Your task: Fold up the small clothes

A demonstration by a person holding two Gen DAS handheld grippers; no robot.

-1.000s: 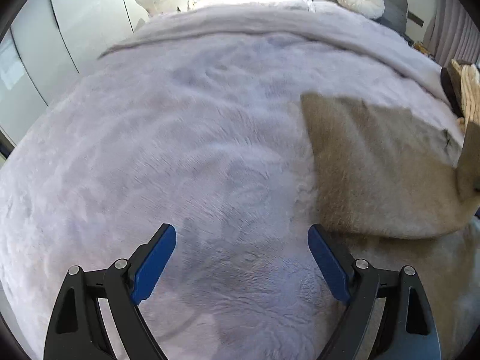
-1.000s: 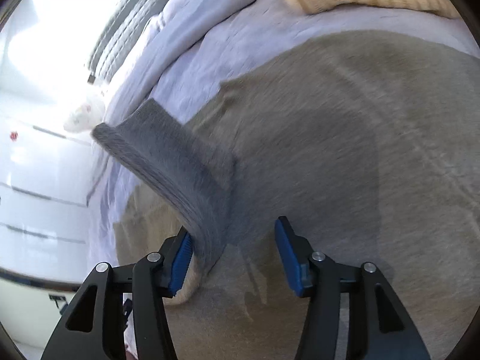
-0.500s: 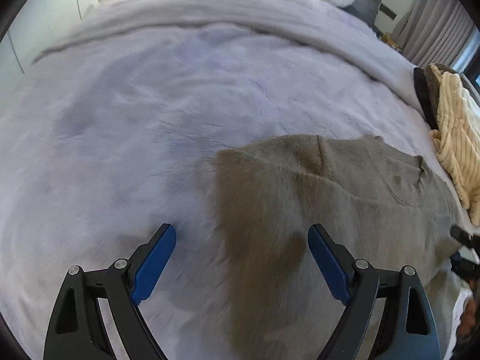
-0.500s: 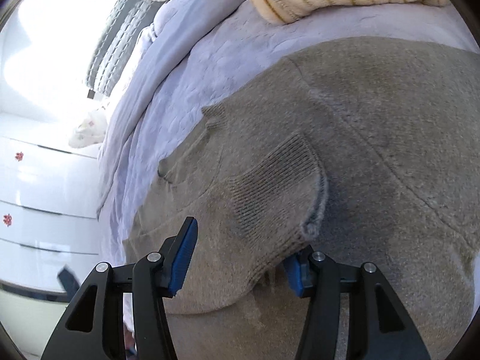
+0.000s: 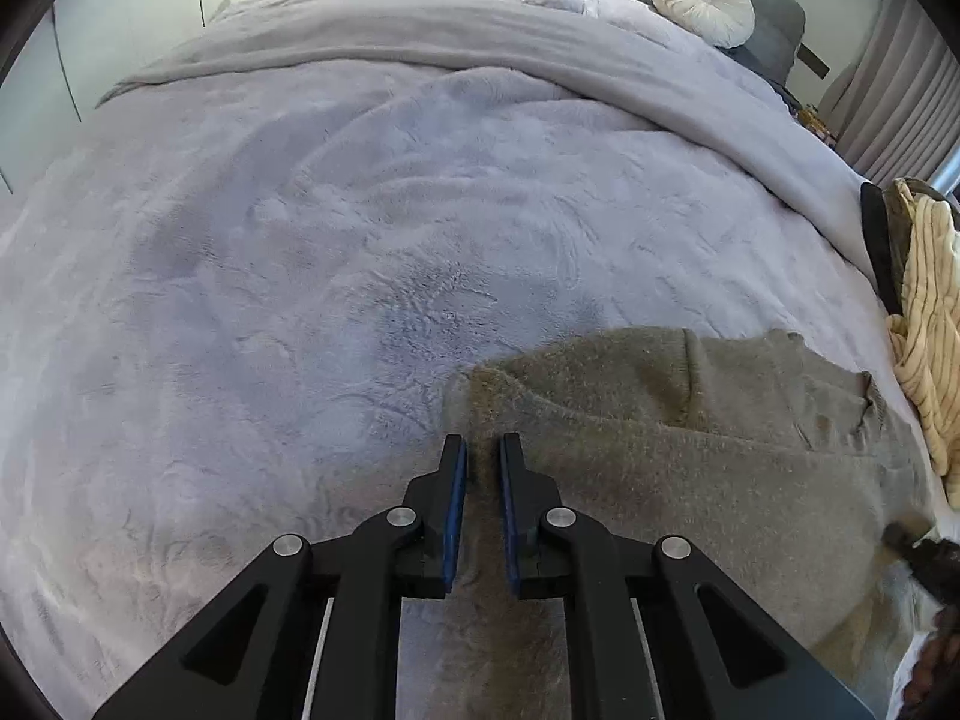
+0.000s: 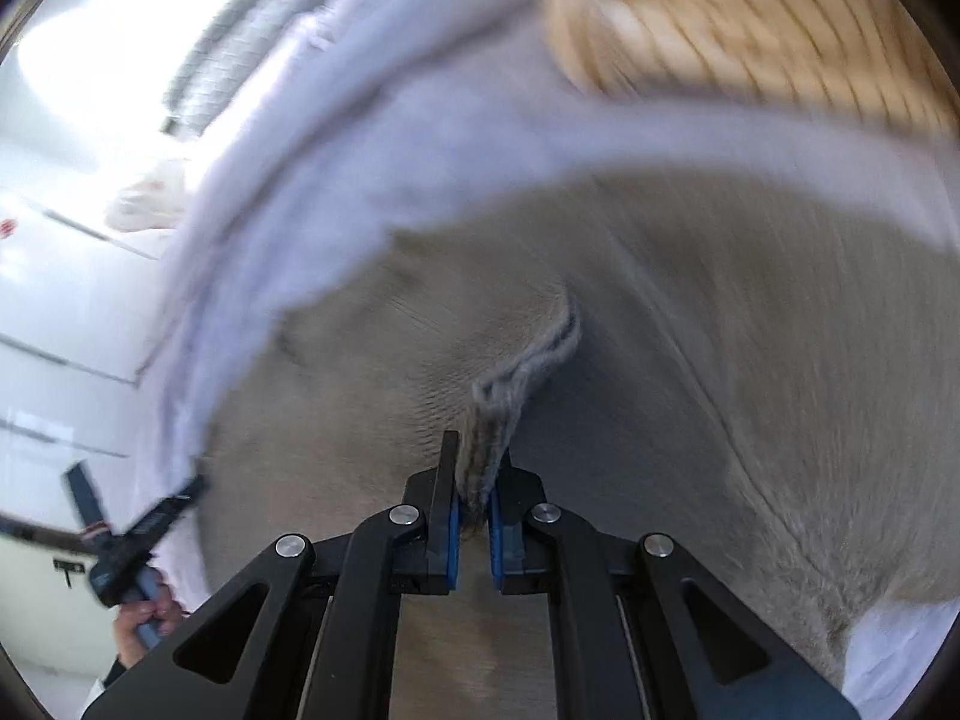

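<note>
My left gripper point(image 5: 480, 450) and right gripper point(image 6: 475, 468): both clamped on the grey-brown knitted sweater point(image 5: 690, 468), cuff point(image 6: 528, 360) at 12 o'clock.

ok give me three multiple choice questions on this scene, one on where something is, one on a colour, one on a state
1. Where does the round white cushion lie?
A. at the head of the bed
B. on the grey sweater
C. between the left gripper's fingers

2. What colour are the pads on the left gripper?
A. red
B. blue
C. yellow

3. What is the right gripper doing?
A. wide open above the blanket
B. shut on the grey sweater
C. shut on the cream knit

Answers: 1 A, it sits by the pillows at the far end. 2 B, blue shows inside both fingers. 3 B, a ribbed grey edge is pinched between its closed fingers.
</note>
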